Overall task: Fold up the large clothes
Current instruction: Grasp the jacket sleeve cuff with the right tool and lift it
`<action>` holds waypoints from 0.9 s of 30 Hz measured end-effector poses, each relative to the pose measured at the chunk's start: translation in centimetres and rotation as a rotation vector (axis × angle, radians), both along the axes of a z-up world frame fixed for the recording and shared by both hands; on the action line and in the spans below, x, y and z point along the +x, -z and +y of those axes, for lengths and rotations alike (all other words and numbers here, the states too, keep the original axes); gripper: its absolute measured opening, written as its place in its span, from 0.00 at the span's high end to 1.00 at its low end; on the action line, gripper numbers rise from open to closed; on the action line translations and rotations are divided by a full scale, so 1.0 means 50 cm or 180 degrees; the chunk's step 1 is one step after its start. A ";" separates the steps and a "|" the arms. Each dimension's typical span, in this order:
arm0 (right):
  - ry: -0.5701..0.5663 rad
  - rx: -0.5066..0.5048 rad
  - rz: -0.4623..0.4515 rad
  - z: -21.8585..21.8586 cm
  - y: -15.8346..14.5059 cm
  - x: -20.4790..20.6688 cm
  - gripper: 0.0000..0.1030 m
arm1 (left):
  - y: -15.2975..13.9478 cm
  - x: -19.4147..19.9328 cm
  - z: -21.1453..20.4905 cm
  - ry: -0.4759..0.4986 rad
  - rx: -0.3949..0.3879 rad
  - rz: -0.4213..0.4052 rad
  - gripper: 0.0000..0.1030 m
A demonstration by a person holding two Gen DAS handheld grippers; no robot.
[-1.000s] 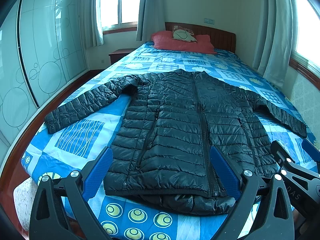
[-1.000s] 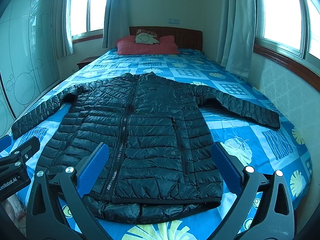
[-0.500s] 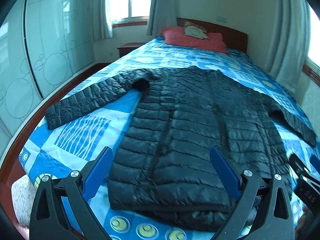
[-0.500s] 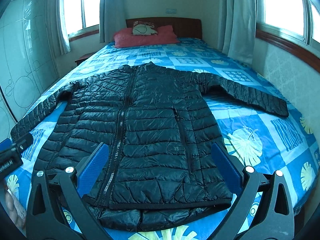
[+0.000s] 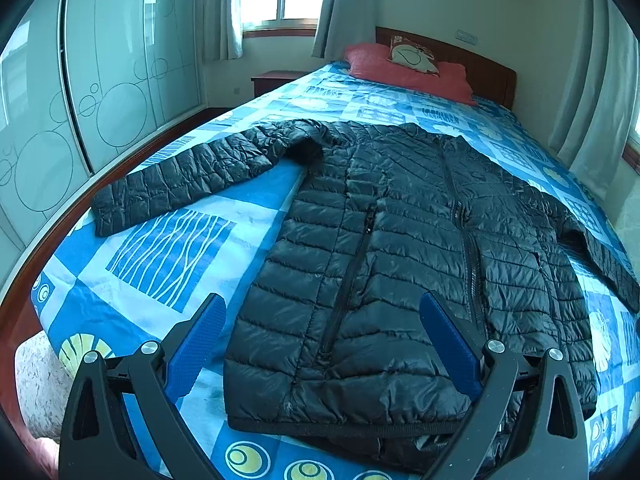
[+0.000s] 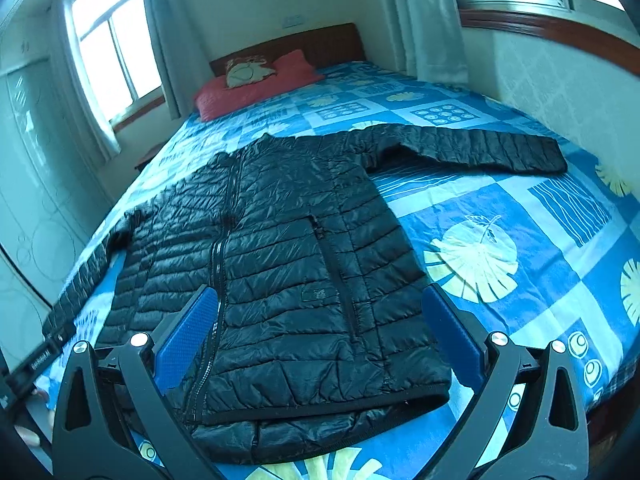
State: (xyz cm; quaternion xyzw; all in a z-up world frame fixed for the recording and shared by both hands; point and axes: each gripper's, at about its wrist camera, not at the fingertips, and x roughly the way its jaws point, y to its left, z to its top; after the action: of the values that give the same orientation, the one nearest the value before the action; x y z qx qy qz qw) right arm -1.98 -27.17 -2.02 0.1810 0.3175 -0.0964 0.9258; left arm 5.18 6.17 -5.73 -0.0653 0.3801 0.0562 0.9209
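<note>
- Step in hand, by judgement: approach before the first fold. Jacket [image 5: 408,248] laid out flat and face up on the bed [image 5: 168,248], zip closed, both sleeves spread out to the sides, no fold made yet.
- Left claw [image 5: 320,344]: spread wide, nothing held, hovering above the hem on the jacket's left half; blue pads [image 5: 196,344] straddling the side edge and pocket zip, clear of the cloth.
- Right claw [image 6: 320,336]: likewise spread wide and empty, hovering above the hem on the right half, one pad over the centre zip, the other just past the side seam.
- Left sleeve [image 5: 184,176]: stretched towards the bed's edge near the wardrobe [image 5: 100,92], well apart from the left claw.
- Right sleeve [image 6: 472,148]: stretched towards the wall side, well apart from the right claw.
- Pillow [image 6: 256,84] at the headboard end, far from the work.
- Next move, by judgement: likely calls for reaching out to a sleeve cuff or side edge, pinching through the slippery padded cloth, and carrying it across the body.
- Bottom hem bunched over the bed's foot edge; may need smoothing first.
</note>
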 end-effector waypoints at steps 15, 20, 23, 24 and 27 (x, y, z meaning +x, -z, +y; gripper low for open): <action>0.0416 0.0527 -0.0334 -0.170 0.020 -0.014 0.03 | -0.007 0.009 0.001 -0.0085 0.0172 -0.0061 0.06; 0.0701 0.0723 -0.0430 -0.291 0.048 0.019 0.26 | 0.014 0.091 0.053 -0.0242 0.0079 -0.0057 0.06; 0.0920 0.1009 -0.0529 -0.385 0.080 0.041 0.26 | 0.030 0.136 0.095 -0.0388 -0.0024 -0.0038 0.06; 0.0998 0.1093 -0.0546 -0.418 0.092 0.051 0.26 | 0.041 0.158 0.115 -0.0465 -0.0053 -0.0017 0.06; 0.1184 0.1324 -0.0595 -0.513 0.136 0.086 0.26 | 0.079 0.208 0.168 -0.0685 -0.0137 0.0088 0.06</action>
State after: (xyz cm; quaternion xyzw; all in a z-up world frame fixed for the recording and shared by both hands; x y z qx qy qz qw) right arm 2.33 -52.84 -8.83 0.4300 0.2051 -0.1802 0.8606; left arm 15.60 14.58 -9.69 -0.1247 0.3847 0.1475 0.9026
